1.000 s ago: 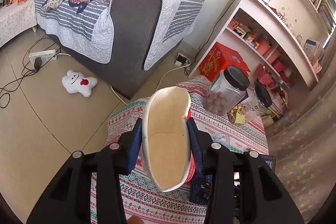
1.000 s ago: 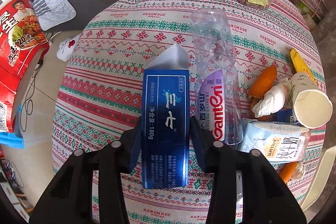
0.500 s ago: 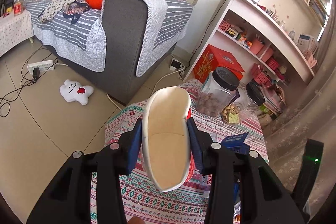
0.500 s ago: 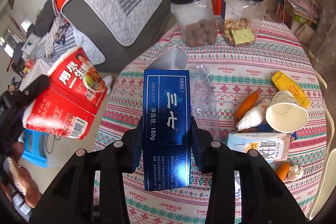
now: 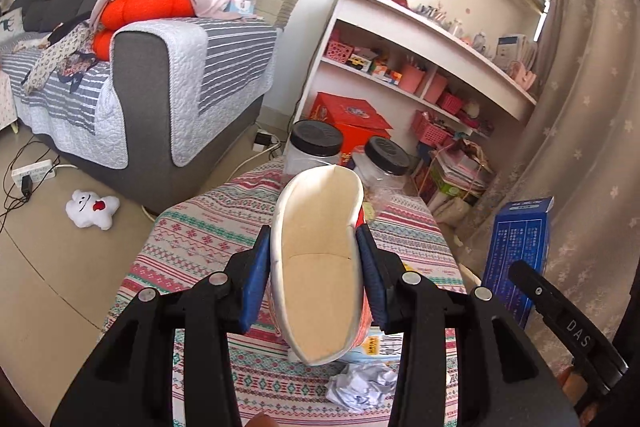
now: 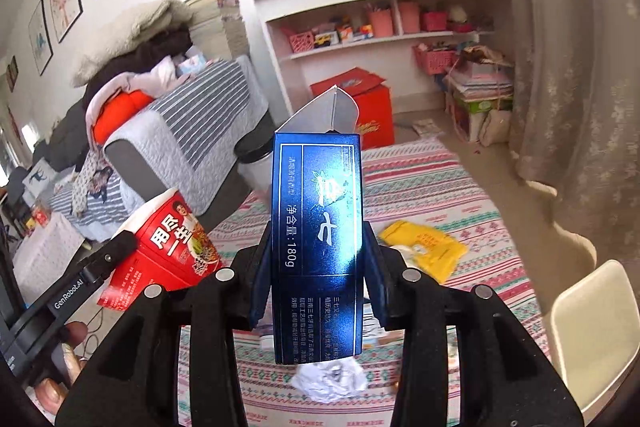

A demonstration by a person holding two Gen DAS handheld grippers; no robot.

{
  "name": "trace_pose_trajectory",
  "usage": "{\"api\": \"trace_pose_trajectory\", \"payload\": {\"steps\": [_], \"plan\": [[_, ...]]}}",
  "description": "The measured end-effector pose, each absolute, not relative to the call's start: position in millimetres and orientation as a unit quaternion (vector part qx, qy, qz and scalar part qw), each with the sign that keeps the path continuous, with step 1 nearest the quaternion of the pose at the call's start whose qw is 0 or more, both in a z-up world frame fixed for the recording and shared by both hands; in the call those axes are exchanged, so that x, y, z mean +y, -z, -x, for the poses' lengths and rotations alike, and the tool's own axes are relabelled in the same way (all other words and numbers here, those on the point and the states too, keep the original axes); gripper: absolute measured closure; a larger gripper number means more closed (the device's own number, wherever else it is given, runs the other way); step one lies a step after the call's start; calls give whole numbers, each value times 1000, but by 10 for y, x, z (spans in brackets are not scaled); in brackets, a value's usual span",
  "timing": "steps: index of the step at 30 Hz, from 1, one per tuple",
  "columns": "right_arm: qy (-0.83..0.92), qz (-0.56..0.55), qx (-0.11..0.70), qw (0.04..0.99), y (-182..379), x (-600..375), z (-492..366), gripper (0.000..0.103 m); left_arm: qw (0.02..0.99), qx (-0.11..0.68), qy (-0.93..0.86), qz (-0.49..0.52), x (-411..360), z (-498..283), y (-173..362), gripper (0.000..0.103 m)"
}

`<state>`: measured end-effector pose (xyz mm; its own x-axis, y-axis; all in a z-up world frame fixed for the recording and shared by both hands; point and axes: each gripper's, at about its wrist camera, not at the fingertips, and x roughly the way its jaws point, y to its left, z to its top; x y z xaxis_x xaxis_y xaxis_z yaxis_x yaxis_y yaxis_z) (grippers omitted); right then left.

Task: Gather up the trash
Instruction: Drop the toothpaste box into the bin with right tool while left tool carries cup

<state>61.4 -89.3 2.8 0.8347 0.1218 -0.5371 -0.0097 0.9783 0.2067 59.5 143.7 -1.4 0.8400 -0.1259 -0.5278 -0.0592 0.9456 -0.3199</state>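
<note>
Left gripper (image 5: 316, 275): I clamp the noodle cup (image 5: 320, 267) sideways. Right gripper (image 6: 316, 271): clamped on blue box (image 6: 318, 239), raised above table (image 6: 440, 187), presumably for binning.

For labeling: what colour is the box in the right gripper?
Dark blue box, clearest in the right wrist view.

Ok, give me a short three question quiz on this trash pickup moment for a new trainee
1. True or false: the left gripper is shut on a noodle cup.
2. What does the right gripper hold? A) bottle B) blue box C) jar
3. Fill in: on the tablecloth, the wrapper to the right of the box is ____.

Key: 1 true; 2 B; 3 yellow.
</note>
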Motion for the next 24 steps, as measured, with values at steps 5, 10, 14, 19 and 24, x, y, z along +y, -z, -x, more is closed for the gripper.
{"api": "trace_pose_trajectory", "payload": {"steps": [5,10,14,19,24], "plan": [[65,-104,237,964,-153,-1658,-272,65,951,271,55,141,925,-461,-97,61],[166,-100,227,954,-65,-2436,-62,65,945,286,97,123,394,-417,-99,61],[216,-118,261,934,224,-3045,71,65,939,298,131,108,-53,-434,-114,61],[224,-158,307,911,676,-3480,285,33,928,316,178,83,-682,-422,-85,61],[239,-171,278,914,722,-3686,601,7,913,335,226,61,-1356,-396,-29,60]]}}
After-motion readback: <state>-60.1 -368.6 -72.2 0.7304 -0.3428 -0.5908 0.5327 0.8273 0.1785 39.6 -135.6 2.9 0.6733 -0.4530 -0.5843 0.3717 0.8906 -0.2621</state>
